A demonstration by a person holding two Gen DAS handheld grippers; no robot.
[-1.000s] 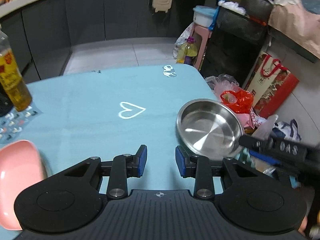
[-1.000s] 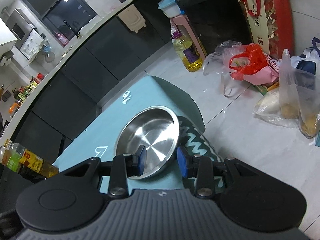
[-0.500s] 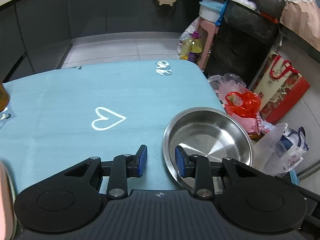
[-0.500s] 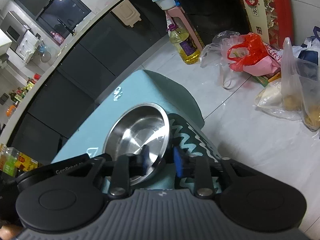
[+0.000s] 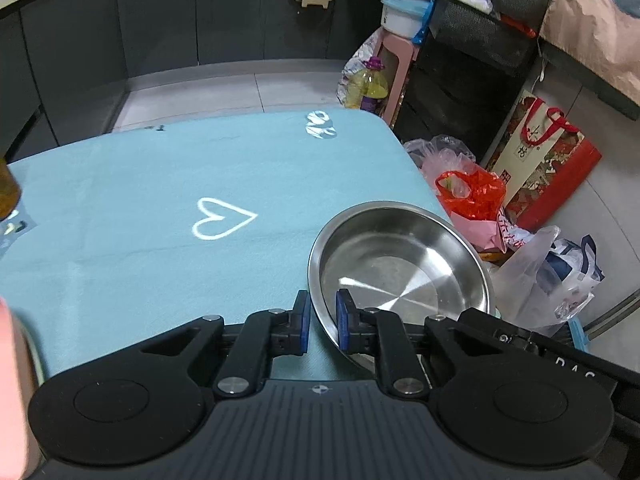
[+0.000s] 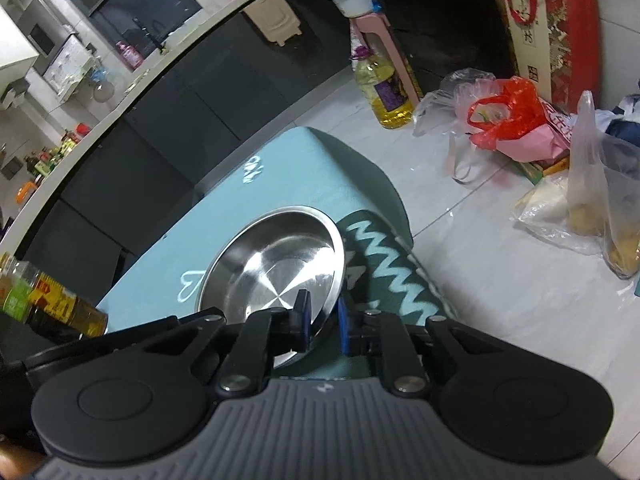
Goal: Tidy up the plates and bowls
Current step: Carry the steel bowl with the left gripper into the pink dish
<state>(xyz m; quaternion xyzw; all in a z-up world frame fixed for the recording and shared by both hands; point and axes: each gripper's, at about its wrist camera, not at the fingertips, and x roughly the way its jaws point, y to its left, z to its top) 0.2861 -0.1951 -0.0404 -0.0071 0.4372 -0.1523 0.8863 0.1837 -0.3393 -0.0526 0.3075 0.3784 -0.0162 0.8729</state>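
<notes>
Two grippers meet on one steel bowl, which sits at the table's right edge, right of the white heart printed on the blue cloth.

L gripper: pads straddle the bowl's near-left rim, one outside, one inside the wall. Gap is narrow, but whether the pads actually press the metal I can't tell; looks about to pinch, not yet clamped.

R gripper: same idea on the near-right rim, one pad inside, one outside, also narrow. Contact likewise unclear from this view.

Why like this, prob: the rim is thin and slopes out, so a pad each side of the wall is the only real grip a two-finger tool gets. Both tools take the near rim, so the load could be shared and the bowl kept level if lifted, though one may just be steadying.

The bowl is close to the edge beyond the heart, w/ bags on the floor below, so a slip on smooth steel would likely send it off the table. Makes sense to grip firm before moving.

A pink dish shows at the far left of the heart, mostly cut off; likely where the stacking goes, but that's a guess. Oil bottles stand left of the heart too, well clear of the bowl.
</notes>
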